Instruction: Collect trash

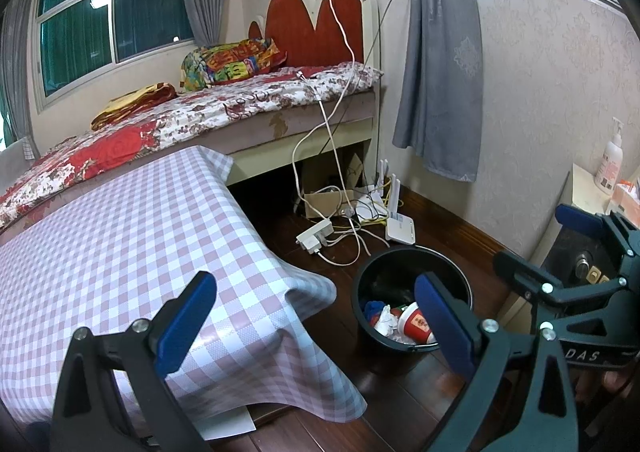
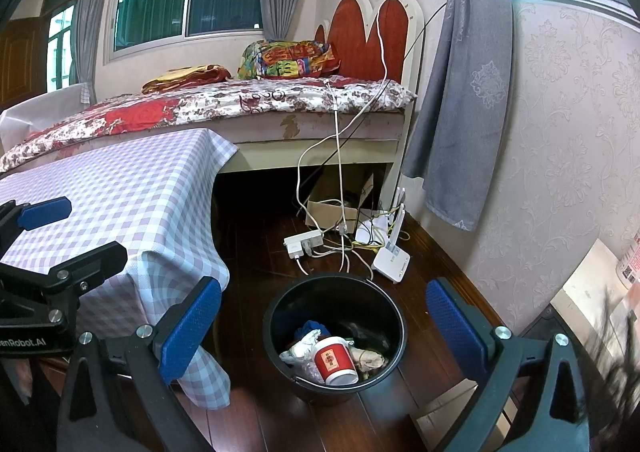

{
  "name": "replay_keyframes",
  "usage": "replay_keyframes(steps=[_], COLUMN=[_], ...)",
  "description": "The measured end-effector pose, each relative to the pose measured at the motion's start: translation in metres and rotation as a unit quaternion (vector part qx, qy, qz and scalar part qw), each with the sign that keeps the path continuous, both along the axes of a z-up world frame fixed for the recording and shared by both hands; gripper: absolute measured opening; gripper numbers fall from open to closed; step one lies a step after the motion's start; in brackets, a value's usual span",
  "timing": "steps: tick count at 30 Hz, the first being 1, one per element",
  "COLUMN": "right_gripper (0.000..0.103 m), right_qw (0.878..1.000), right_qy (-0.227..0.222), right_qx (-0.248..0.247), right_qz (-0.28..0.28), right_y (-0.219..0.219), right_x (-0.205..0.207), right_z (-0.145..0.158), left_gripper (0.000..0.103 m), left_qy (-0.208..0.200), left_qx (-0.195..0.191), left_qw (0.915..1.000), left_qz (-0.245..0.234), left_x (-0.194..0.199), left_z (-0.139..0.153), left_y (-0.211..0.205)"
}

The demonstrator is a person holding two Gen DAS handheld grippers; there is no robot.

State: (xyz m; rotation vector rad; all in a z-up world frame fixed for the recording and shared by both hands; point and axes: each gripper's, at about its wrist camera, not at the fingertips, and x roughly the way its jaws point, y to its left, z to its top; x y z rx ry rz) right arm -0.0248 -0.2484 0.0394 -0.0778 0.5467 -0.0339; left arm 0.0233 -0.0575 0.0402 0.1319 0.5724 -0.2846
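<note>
A black bin point(image 1: 412, 292) point(image 2: 334, 332) stands on the dark wood floor beside the checked table. Inside lie a red and white paper cup point(image 2: 334, 360) point(image 1: 416, 326), crumpled white paper point(image 2: 302, 348) point(image 1: 386, 320), something blue point(image 2: 312, 328) and a brownish scrap point(image 2: 370, 358). My left gripper point(image 1: 316, 326) is open with nothing between its blue pads, above the table's corner and the bin. My right gripper point(image 2: 324, 326) is open too, empty, straddling the bin from above. The right gripper point(image 1: 580, 252) shows at the right edge of the left wrist view, and the left gripper point(image 2: 44, 236) at the left edge of the right wrist view.
The table under a lilac checked cloth point(image 1: 132, 236) point(image 2: 120, 191) stands left of the bin, with a bed point(image 1: 224, 103) behind it. A power strip point(image 2: 304, 242), cables, a cardboard box point(image 2: 332, 209) and a white router point(image 2: 392, 262) lie on the floor beyond the bin. A cabinet point(image 1: 588, 195) holds a pump bottle point(image 1: 610, 163).
</note>
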Motion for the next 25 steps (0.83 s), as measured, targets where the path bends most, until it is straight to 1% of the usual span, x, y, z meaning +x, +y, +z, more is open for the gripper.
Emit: replay_keyframes(steps=[4,8,12,15,18,25], right_gripper=[0.103,0.103,0.103,0.103,0.103,0.103], right_qw=[1.0,1.0,1.0,1.0,1.0,1.0], right_qy=[0.001,0.003,0.006,0.008,0.01,0.012], right_qx=[0.0,-0.002,-0.003,-0.004,-0.006,-0.006], right_qz=[0.0,0.0,0.0,0.0,0.0,0.0], right_y=[-0.001,-0.002,-0.003,-0.002,-0.002,-0.001], right_x=[0.0,0.0,-0.001,0.001,0.001,0.001], right_z=[-0.002,-0.005,-0.007,-0.006,-0.007,-0.007], left_gripper=[0.1,0.1,0.1,0.1,0.1,0.1], left_qy=[0.002,0.014,0.013,0.007,0.014,0.014], left_qx=[0.001,0.002,0.008,0.018,0.017,0.022], left_qw=[1.0,0.9999,0.9999,0.9998,0.9996,0.9993], left_qz=[-0.001,0.0,-0.001,-0.008,-0.019,-0.029], left_x=[-0.001,0.0,0.0,-0.002,0.0,-0.002], left_z=[-0.002,-0.008,-0.009,-0.01,-0.012,-0.011], left_y=[0.0,0.0,-0.001,-0.003,-0.004,-0.008])
